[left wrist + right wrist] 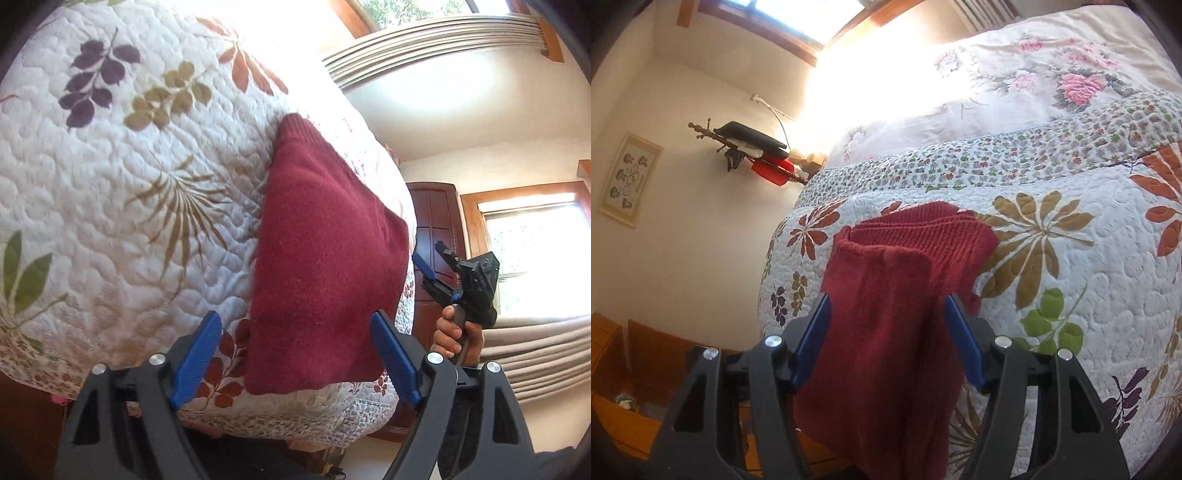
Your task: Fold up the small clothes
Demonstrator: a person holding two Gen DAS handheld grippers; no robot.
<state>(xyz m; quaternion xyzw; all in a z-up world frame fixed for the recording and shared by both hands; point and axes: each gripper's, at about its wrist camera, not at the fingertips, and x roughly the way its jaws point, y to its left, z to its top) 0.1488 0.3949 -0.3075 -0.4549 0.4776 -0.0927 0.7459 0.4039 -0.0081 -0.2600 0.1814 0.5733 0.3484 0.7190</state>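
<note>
— Lying on the quilt (pixel 122 206), what is that red thing?

— It is a dark red knitted garment (pixel 325 258), folded into a flat shape. It rests on the white quilt with the leaf print, near the edge of the bed.

— And the left gripper (pixel 295 362), does it hold the cloth?

— No. Its two blue fingers (pixel 195 365) stand wide apart, one on each side of the near end of the garment, and I see nothing pinched between them.

— What about the right gripper (pixel 886 347)?

— In the right wrist view, a fold of the same red garment (pixel 886 332) fills the space between the blue pads and hangs down over the tool. The pads touch the cloth on both sides, but they are not pressed together; whether they really clamp it, I cannot tell. In the left wrist view the right gripper (pixel 437 264) is beside the bed edge, held by a hand (pixel 456 339), and there its fingers look spread.

— Anything else?

— A pillow with pink roses (pixel 1034 74) lies farther up the bed.
</note>
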